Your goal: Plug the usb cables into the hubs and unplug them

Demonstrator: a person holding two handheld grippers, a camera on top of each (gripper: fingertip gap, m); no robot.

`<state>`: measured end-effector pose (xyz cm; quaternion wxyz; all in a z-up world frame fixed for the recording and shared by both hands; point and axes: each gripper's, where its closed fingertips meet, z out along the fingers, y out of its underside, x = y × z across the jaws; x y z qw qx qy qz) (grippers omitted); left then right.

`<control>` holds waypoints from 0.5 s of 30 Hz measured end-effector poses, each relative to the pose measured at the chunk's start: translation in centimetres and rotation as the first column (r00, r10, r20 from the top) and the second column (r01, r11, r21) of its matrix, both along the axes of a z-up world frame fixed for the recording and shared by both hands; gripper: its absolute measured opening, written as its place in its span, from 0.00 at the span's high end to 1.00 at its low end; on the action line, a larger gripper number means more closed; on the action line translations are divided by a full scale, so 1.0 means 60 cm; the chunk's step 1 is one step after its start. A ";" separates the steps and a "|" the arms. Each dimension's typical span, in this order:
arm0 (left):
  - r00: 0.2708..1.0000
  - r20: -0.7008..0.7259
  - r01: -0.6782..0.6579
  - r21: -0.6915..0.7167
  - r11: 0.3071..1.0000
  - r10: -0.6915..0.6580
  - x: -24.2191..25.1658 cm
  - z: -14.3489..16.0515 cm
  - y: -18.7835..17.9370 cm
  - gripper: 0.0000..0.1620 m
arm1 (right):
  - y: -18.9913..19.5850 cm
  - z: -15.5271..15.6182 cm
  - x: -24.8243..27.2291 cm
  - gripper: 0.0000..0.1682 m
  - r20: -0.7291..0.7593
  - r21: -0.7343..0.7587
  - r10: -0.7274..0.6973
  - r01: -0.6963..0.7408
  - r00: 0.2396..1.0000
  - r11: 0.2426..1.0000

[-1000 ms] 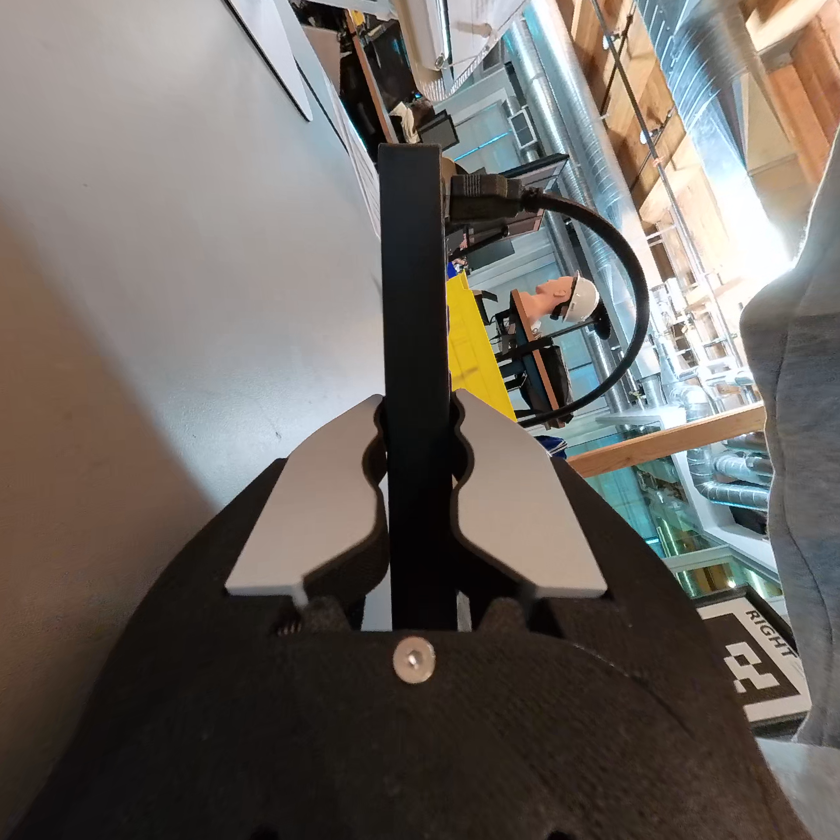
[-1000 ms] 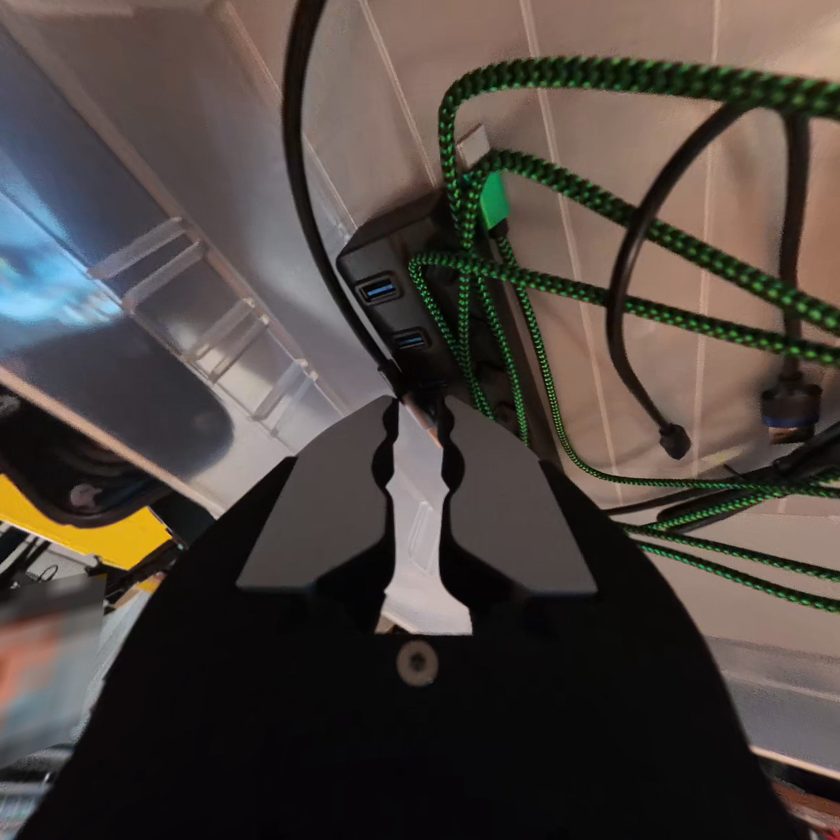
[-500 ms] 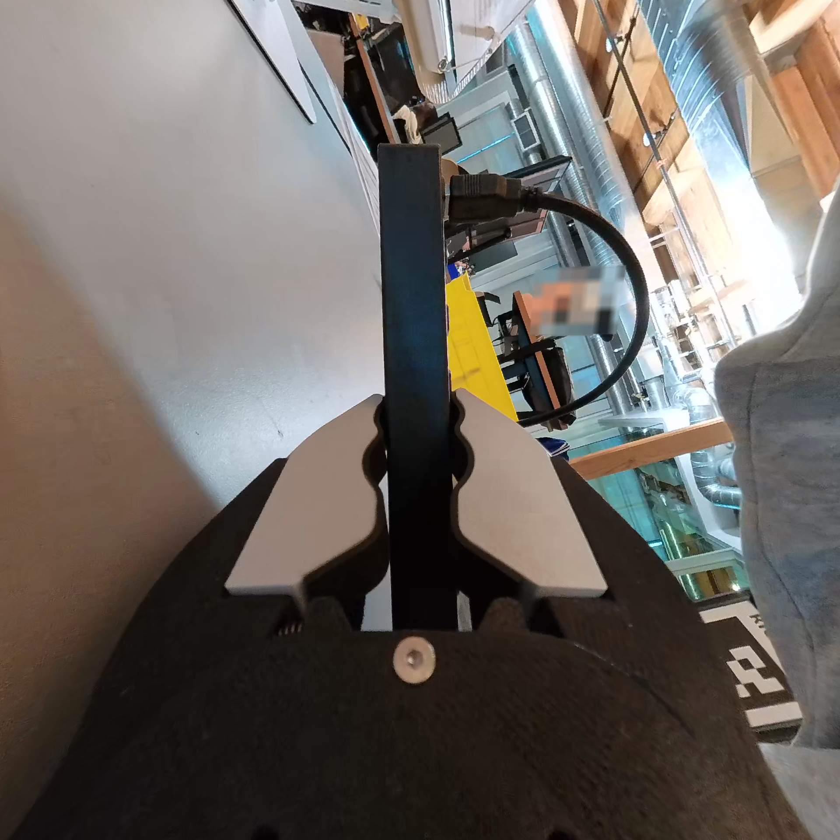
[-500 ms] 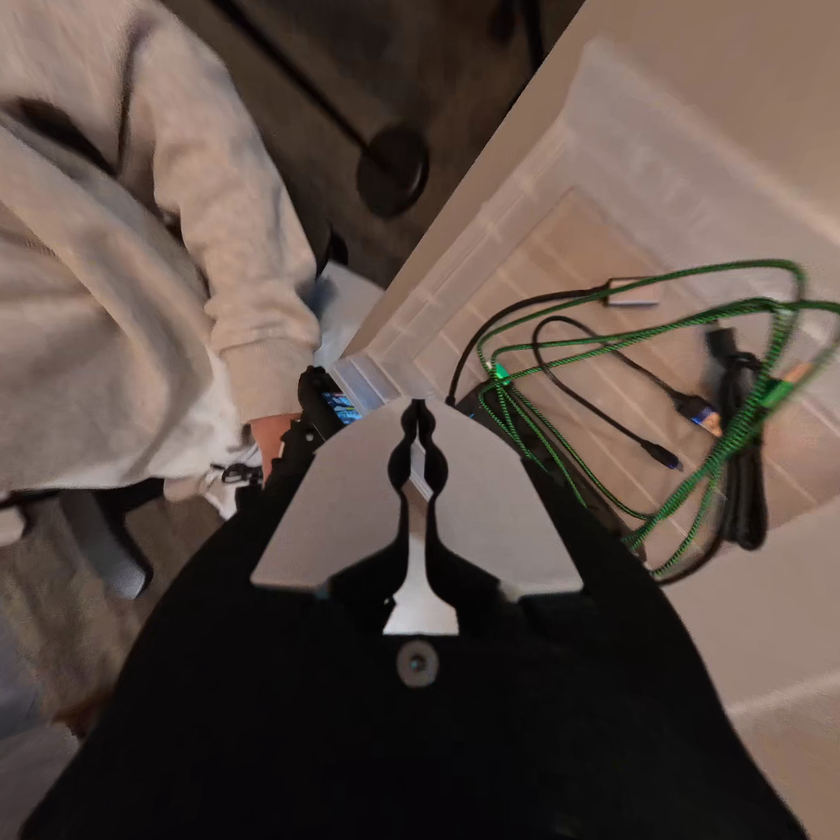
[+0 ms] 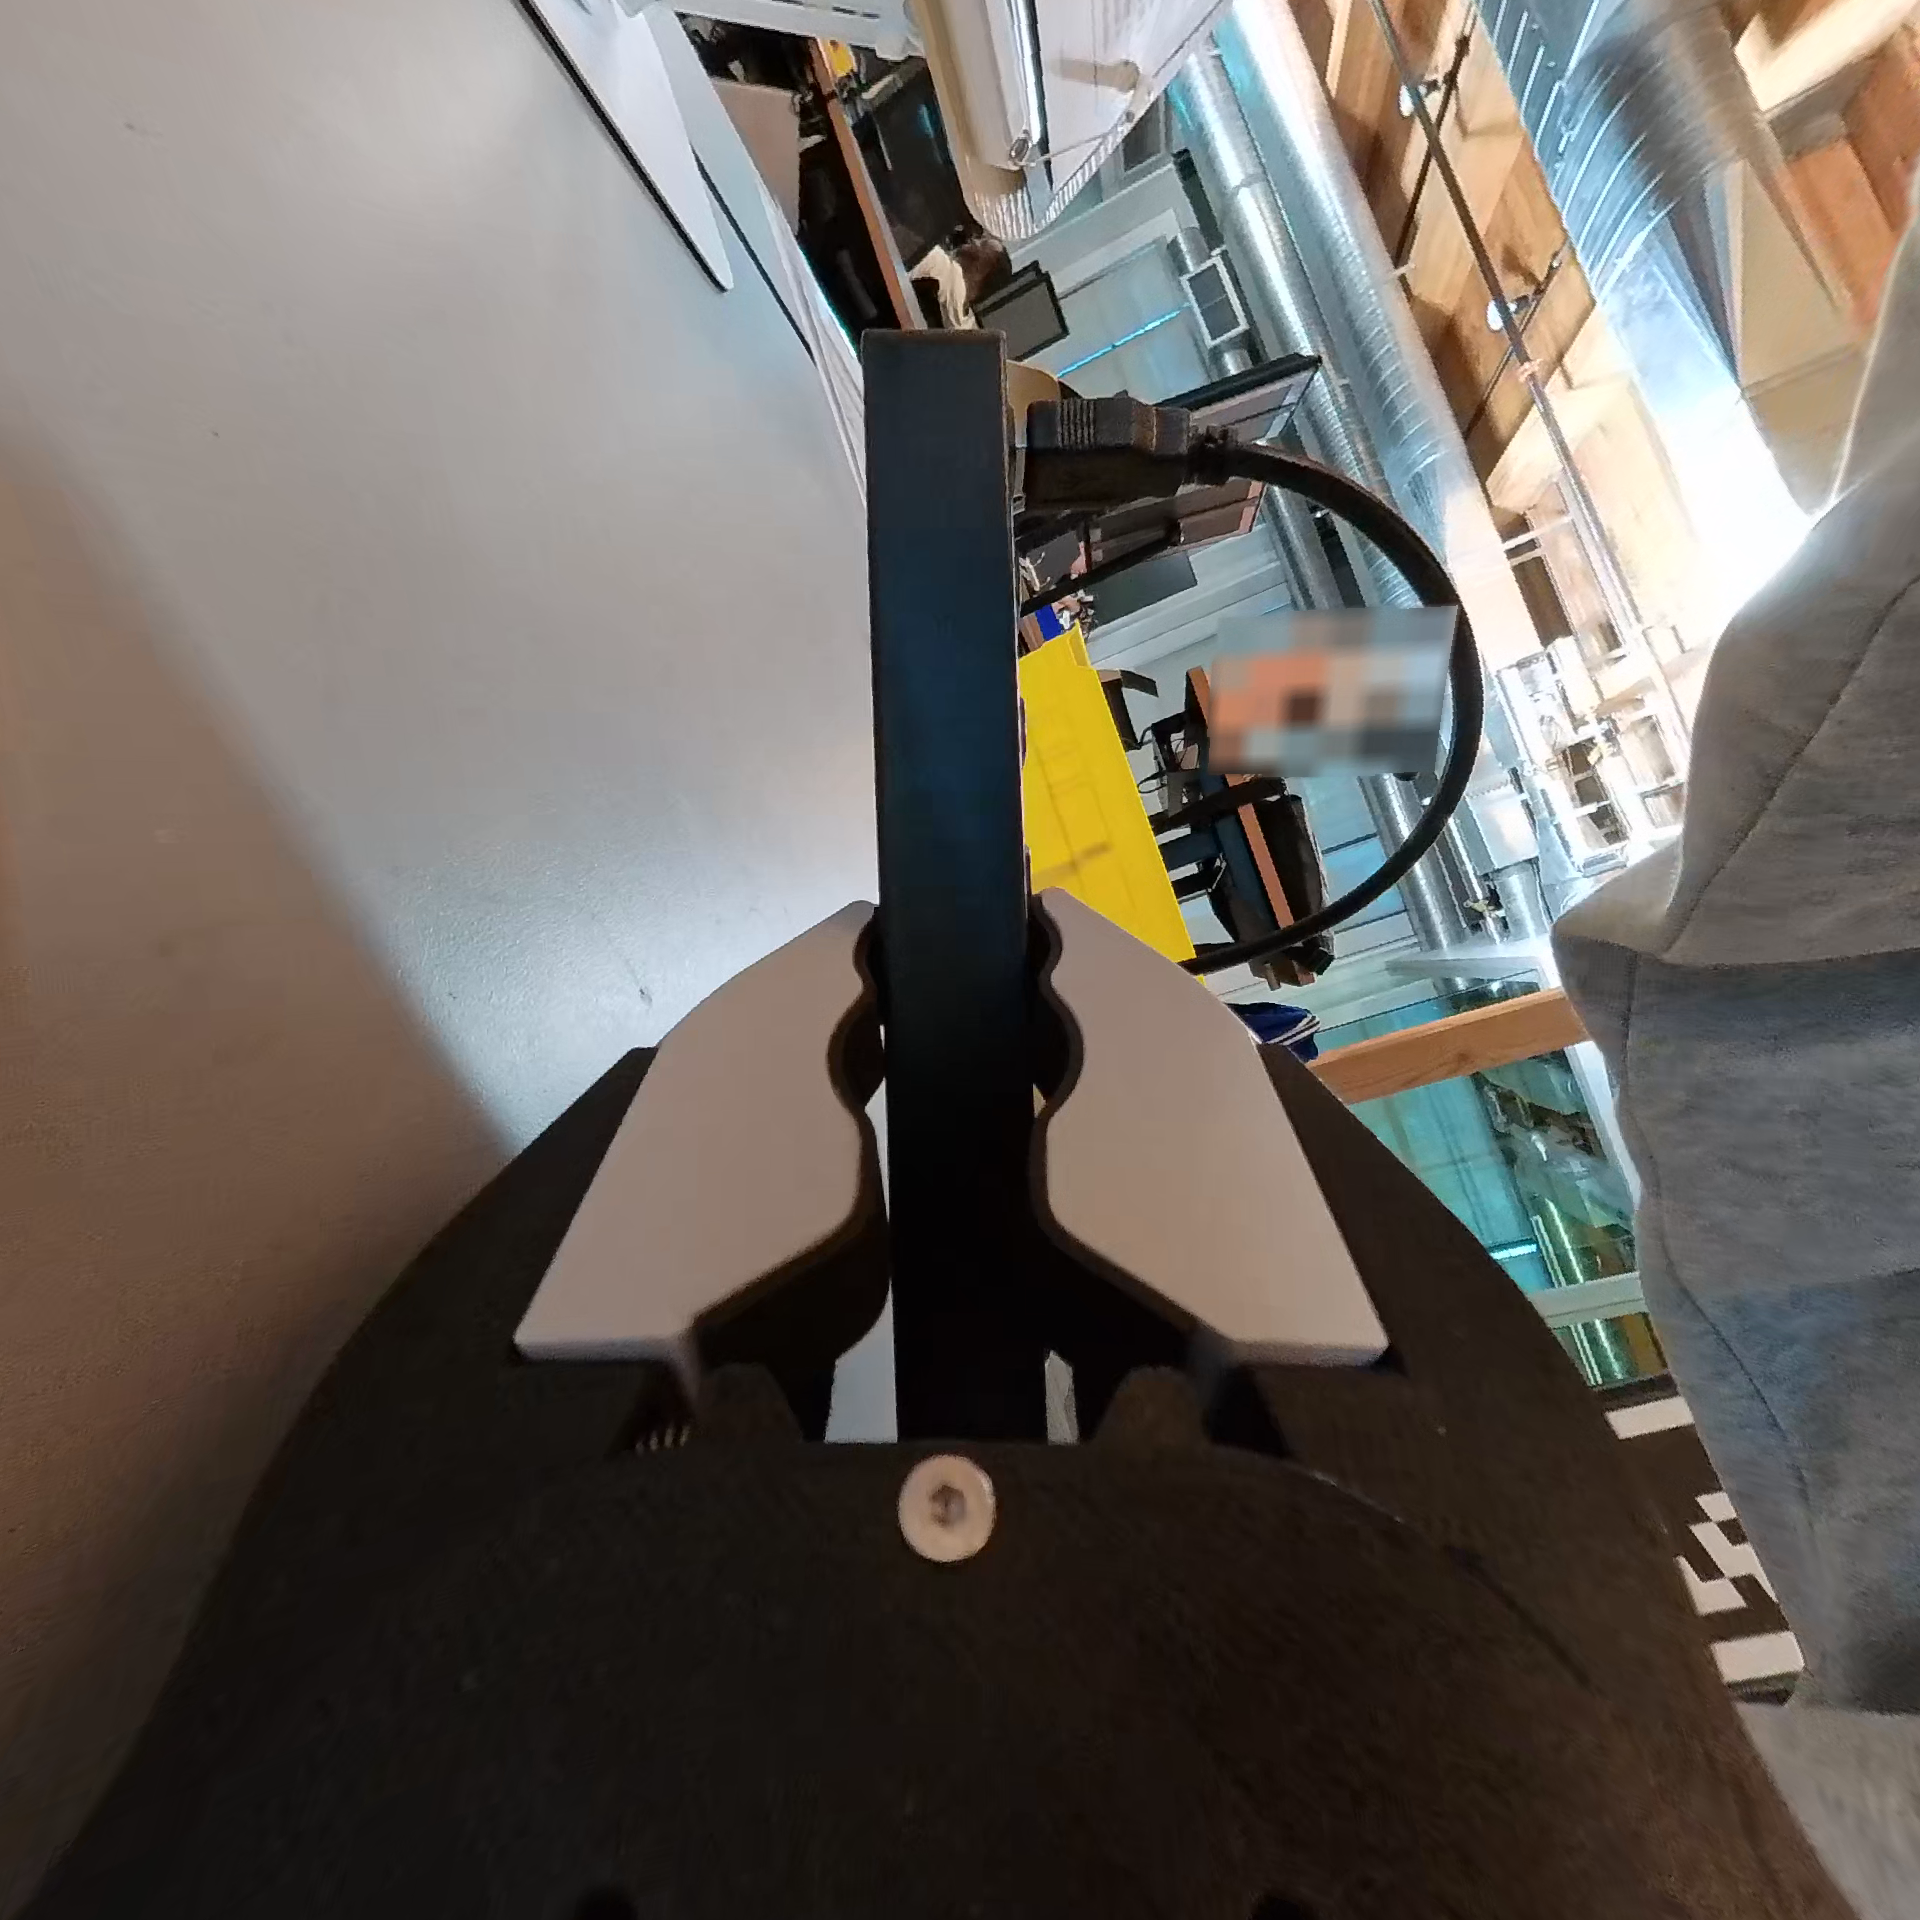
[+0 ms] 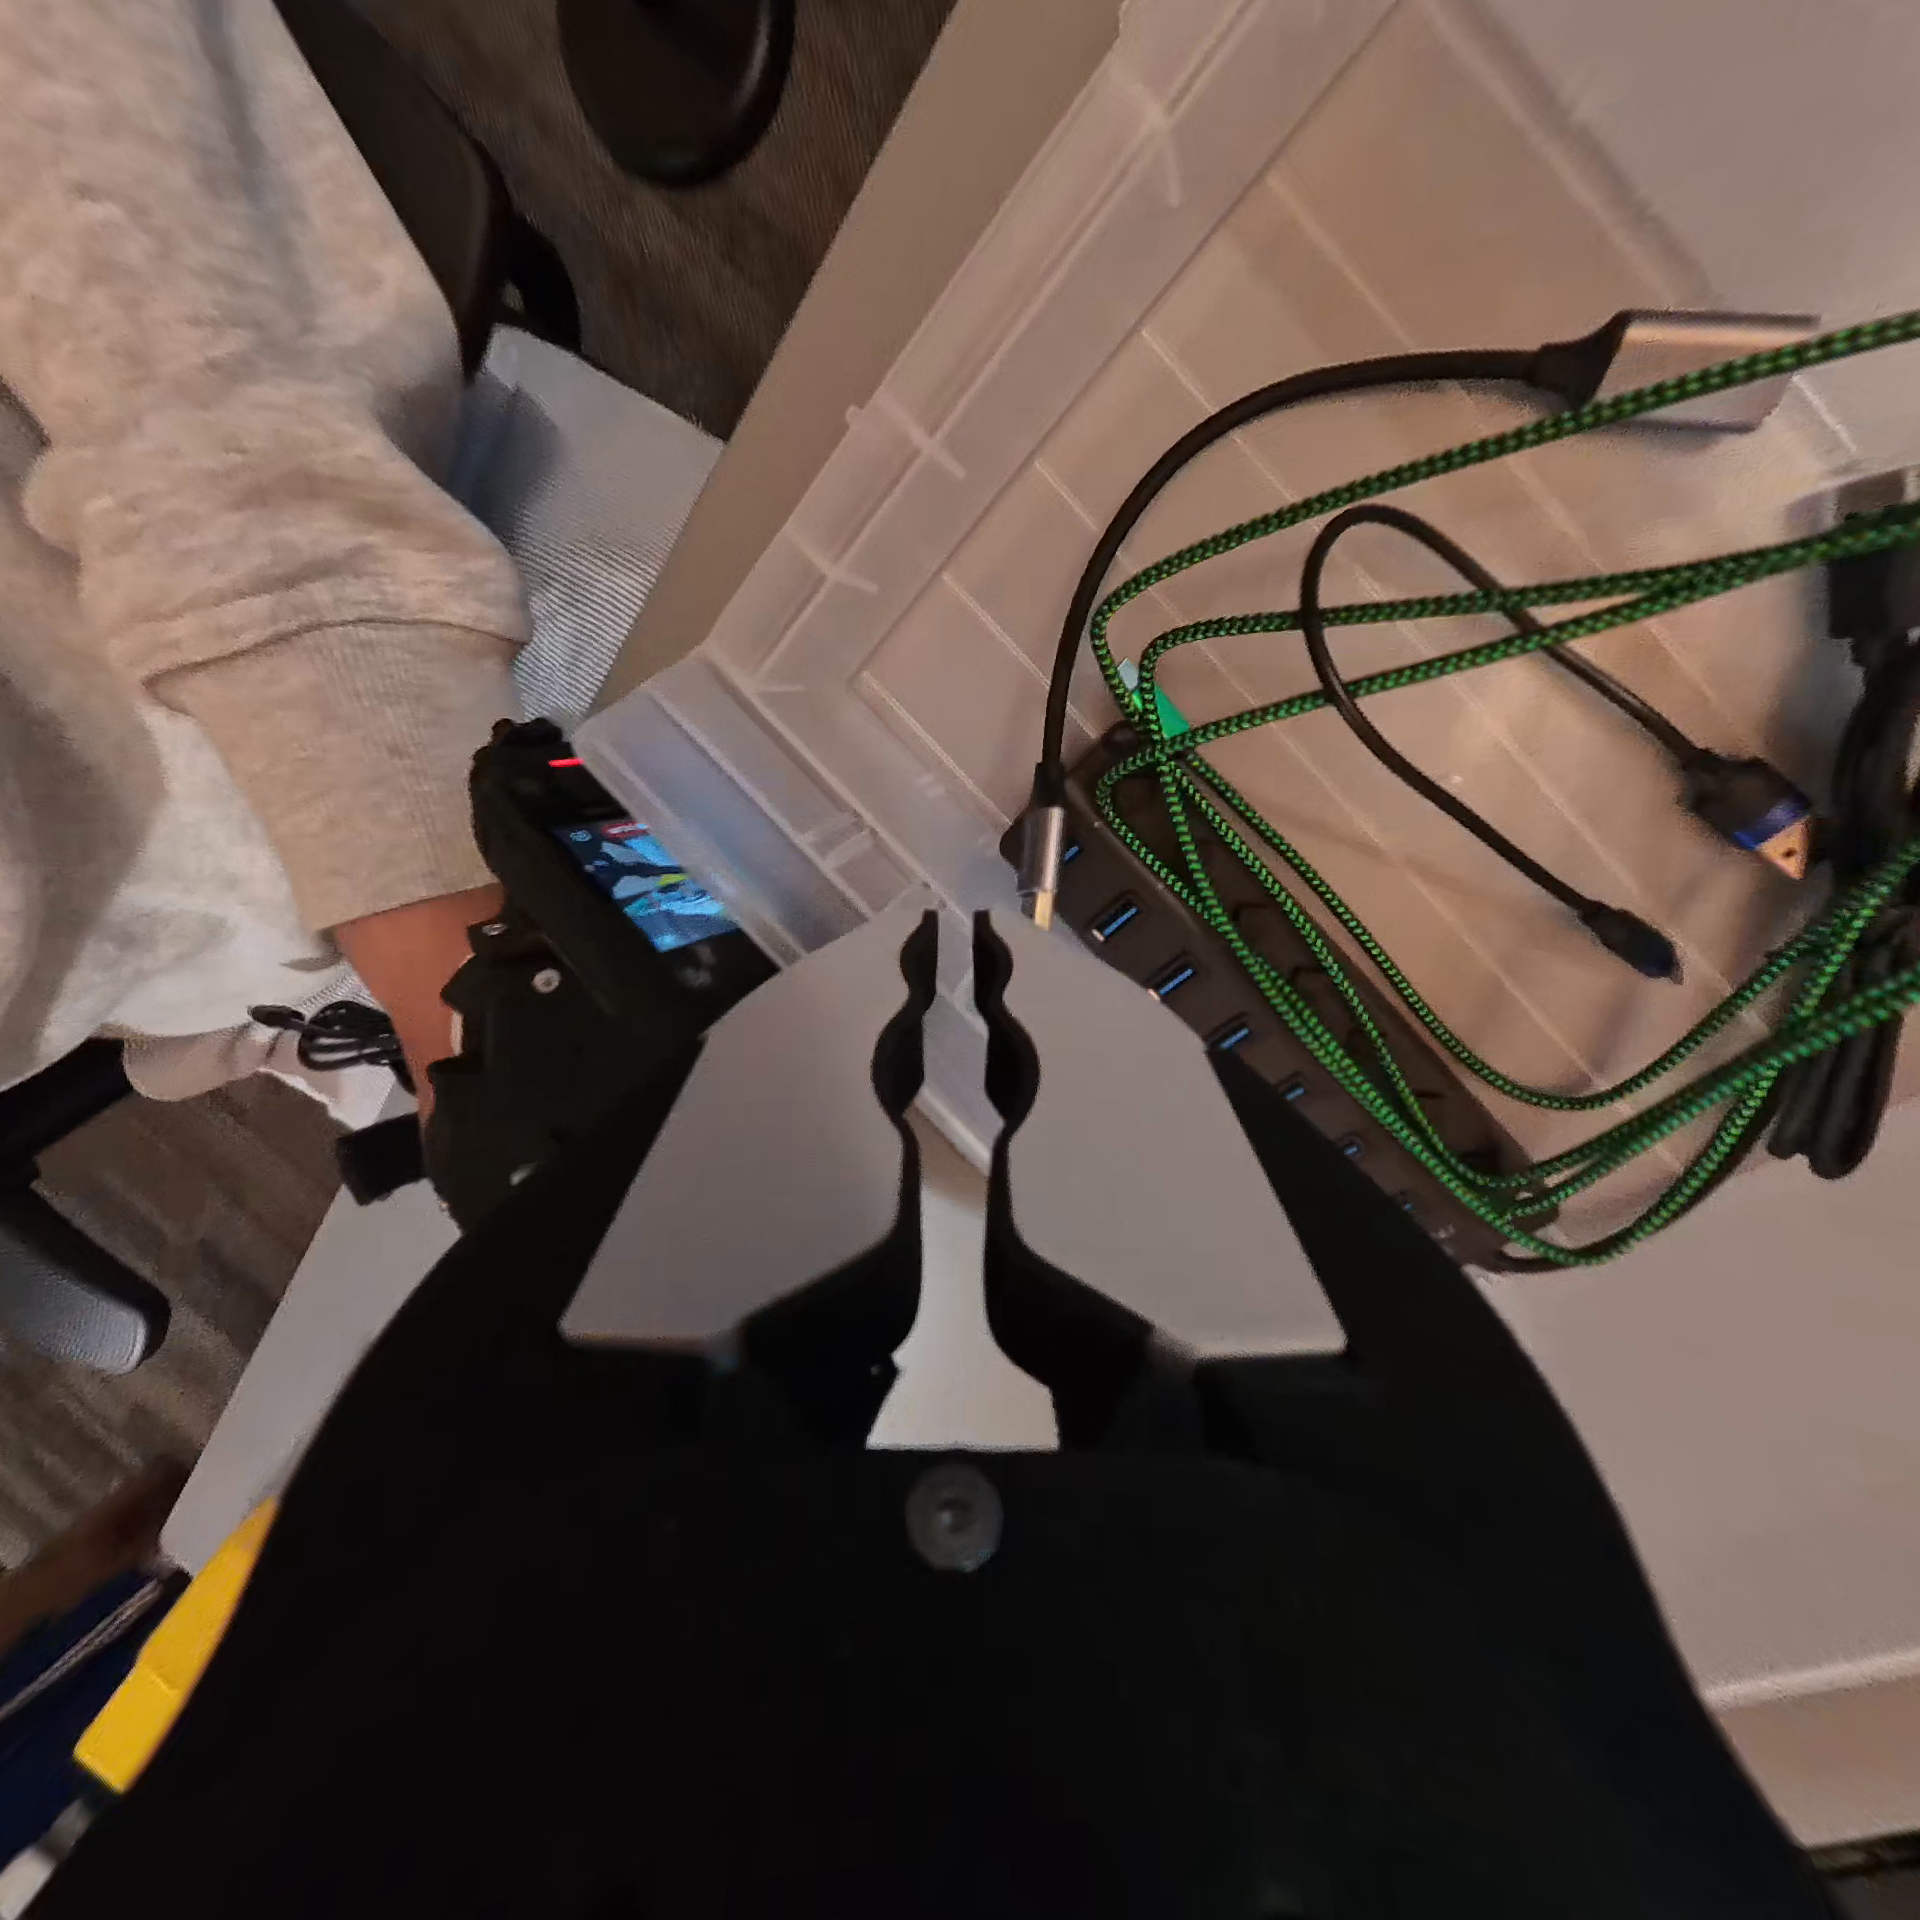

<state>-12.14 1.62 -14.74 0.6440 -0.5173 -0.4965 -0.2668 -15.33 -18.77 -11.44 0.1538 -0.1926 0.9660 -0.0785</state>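
My left gripper [image 5: 951, 925] is shut on a slim black hub [image 5: 940, 623] and holds it upright. A black USB plug [image 5: 1107, 457] sits in the hub's side near its top, and its black cable [image 5: 1382, 883] loops down to the right. My right gripper [image 6: 954, 920] is empty with its jaws almost together, above the corner of a clear plastic bin [image 6: 790, 810]. In the bin lie a long black hub with blue ports [image 6: 1247, 1029], a loose silver plug [image 6: 1039, 862] at its end, green braided cables [image 6: 1351, 644] and a silver hub [image 6: 1683, 364].
A black cable with a blue and gold plug [image 6: 1756, 821] lies in the bin. The bin stands on a white table [image 6: 1558, 1507]. The left gripper's body with a lit screen [image 6: 623, 883] and a person's sleeve [image 6: 260, 520] are left of the bin. A grey wall [image 5: 416, 623] is close on the left. One gripper's finger ends stand about 20 centimeters off the other's.
My right gripper has pulled back from close beside the black hub in the bin to above the bin's corner and its jaws have narrowed. The left gripper has held the slim hub still.
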 end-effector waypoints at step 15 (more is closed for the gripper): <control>1.000 0.001 0.010 0.012 1.000 -0.010 0.001 0.002 0.000 0.85 | 0.001 -0.103 -0.009 0.90 -0.069 0.431 0.098 -0.059 0.993 0.900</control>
